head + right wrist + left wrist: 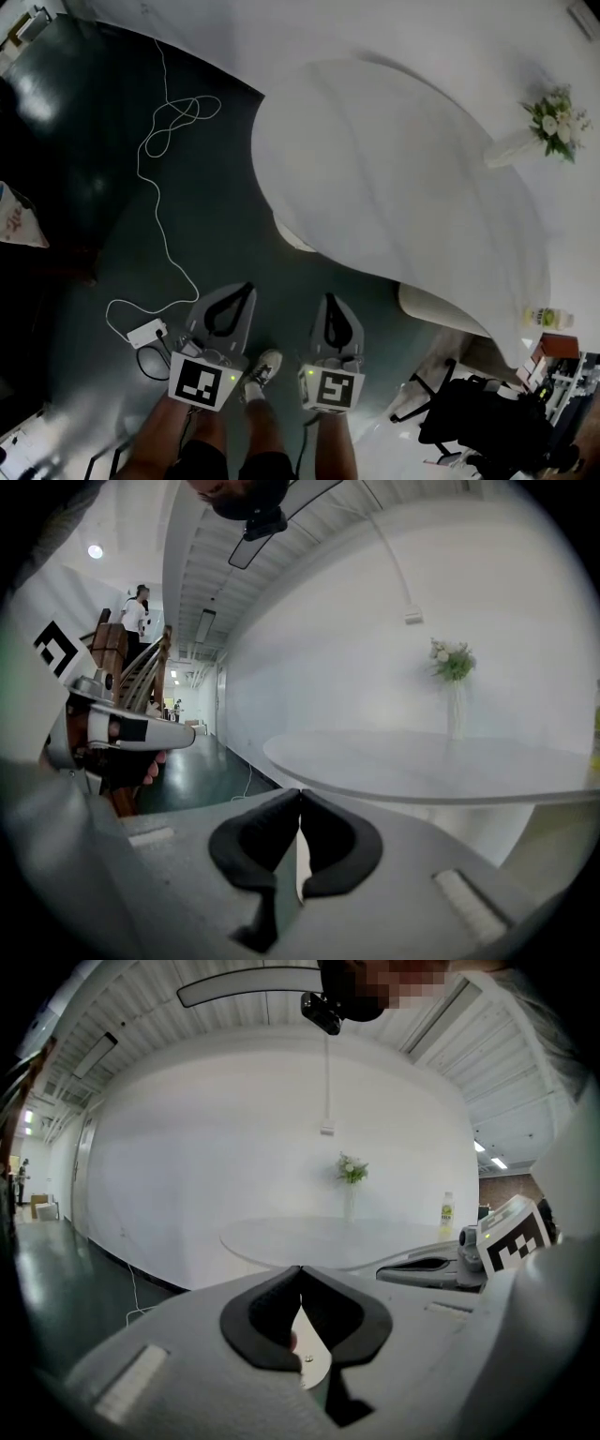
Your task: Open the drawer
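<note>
Head view, steeply down: the person's bare legs (178, 427) and one pale shoe (264, 367) stand on a dark green floor (94, 187), with both grippers held low in front of them, side by side and apart. The left gripper (247, 287) and the right gripper (330, 299) each carry a marker cube at the near end, left (202, 382) and right (335, 387), and both point away from the person toward a round white bench (394, 169). In the left gripper view the black-padded jaws meet at their tips with nothing between them; the right gripper view shows the same, jaws together and empty. Neither gripper touches anything. Just left of the left gripper a small white power adapter (147, 332) lies on the floor, and a thin white cable (161, 141) runs from it in loose loops toward the far wall (375, 37), which is plain white. Right of the right gripper, a black chair (478, 412) stands near the bench's edge. On the bench's far side a slim vase of white flowers (553, 122) stands upright, and a small bottle with a yellow-green label (548, 319) stands at the rim, well apart from the vase. Far off in the right gripper view, a person (141, 611) stands by a wooden stair rail (122, 663). The drawer shows in none of the three views.
</note>
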`<state>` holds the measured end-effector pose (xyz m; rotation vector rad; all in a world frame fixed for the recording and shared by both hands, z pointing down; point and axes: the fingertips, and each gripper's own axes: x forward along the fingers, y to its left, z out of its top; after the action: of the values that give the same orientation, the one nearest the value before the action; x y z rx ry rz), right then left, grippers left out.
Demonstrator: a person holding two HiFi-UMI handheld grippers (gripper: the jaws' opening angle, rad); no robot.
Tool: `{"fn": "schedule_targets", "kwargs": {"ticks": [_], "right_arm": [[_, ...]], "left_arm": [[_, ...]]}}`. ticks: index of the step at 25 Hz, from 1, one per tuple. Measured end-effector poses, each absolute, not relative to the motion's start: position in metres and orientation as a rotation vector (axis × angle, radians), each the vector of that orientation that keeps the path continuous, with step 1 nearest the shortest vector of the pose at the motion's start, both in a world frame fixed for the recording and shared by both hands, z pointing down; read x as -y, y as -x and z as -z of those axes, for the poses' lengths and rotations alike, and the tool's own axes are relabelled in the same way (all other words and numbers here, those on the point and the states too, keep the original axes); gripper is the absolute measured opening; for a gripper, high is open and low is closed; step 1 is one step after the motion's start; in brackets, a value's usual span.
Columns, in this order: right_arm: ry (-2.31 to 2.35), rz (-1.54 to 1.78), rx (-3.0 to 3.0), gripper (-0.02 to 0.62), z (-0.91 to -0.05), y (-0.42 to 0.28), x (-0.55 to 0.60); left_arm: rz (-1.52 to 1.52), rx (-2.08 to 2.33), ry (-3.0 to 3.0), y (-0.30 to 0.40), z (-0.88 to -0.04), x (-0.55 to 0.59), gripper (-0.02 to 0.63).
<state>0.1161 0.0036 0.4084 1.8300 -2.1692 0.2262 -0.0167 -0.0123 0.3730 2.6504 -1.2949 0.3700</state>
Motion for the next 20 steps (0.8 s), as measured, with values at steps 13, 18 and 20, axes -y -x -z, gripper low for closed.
{"fn": "schedule_targets", "kwargs": {"ticks": [13,18,20], "right_arm": [[-1.866,-0.26,2.093,0.005,-0.541,-0.127,0.019],[-1.867,-0.243,2.07,0.005,-0.552,-0.128,0.035],[-1.884,-0.241,2.052,0.005,-0.553,-0.132,0.046]], "left_arm": [[-0.372,1.286,-2.665,0.029,-0.498,0.032,0.011],[-0.369,1.271,-2.672,0.026,-0.509,0.037,0.011],[-0.367,1.272,-2.658,0.027,-0.513,0.039,0.011]]}}
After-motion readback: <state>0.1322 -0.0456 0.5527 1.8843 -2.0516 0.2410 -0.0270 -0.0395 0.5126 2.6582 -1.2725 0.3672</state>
